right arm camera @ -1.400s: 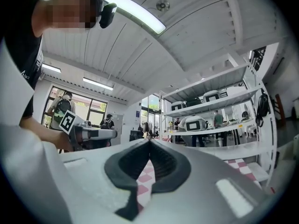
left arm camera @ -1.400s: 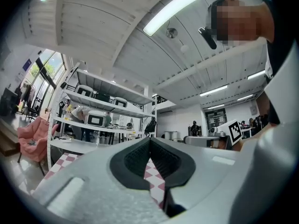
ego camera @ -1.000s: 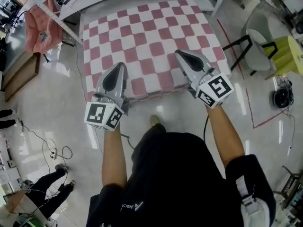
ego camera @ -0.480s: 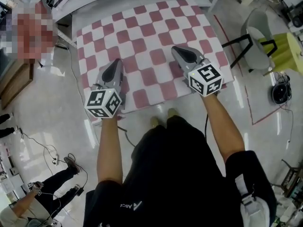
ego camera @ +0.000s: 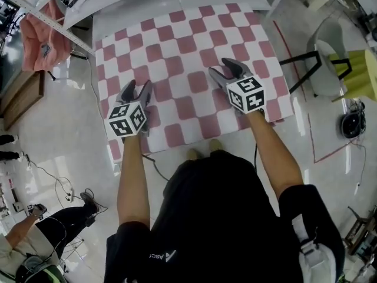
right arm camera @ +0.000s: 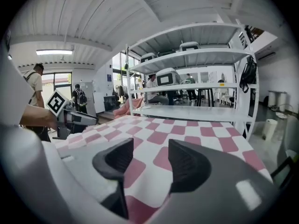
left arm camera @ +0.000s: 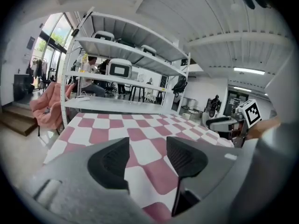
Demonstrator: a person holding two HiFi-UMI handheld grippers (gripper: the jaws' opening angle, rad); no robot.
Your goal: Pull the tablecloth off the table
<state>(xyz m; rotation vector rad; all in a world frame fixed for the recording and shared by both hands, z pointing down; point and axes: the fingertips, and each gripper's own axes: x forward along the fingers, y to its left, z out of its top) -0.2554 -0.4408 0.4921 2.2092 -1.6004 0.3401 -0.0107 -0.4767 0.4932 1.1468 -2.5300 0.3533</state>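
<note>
Reaching for a grip is judged the step: left gripper [ego camera: 136, 88] and right gripper [ego camera: 225, 69], jaws just opened and empty, are held over the cloth [ego camera: 177, 52] spread beneath. Its edge just behind them must next be pinched.

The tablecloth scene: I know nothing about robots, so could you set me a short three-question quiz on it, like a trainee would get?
1. True or false: the left tongs are clamped shut on the red-and-white checked cloth tablecloth.
2. What stands beyond the tablecloth's far edge? A: white metal shelf rack; B: blue sofa; C: refrigerator.
3. Which edge of the tablecloth are the left and right tongs nearest?
Key: 1 false: the jaws of both tongs have just been opening and stand apart, with nothing pinched. 2 A. 3 The near edge.
</note>
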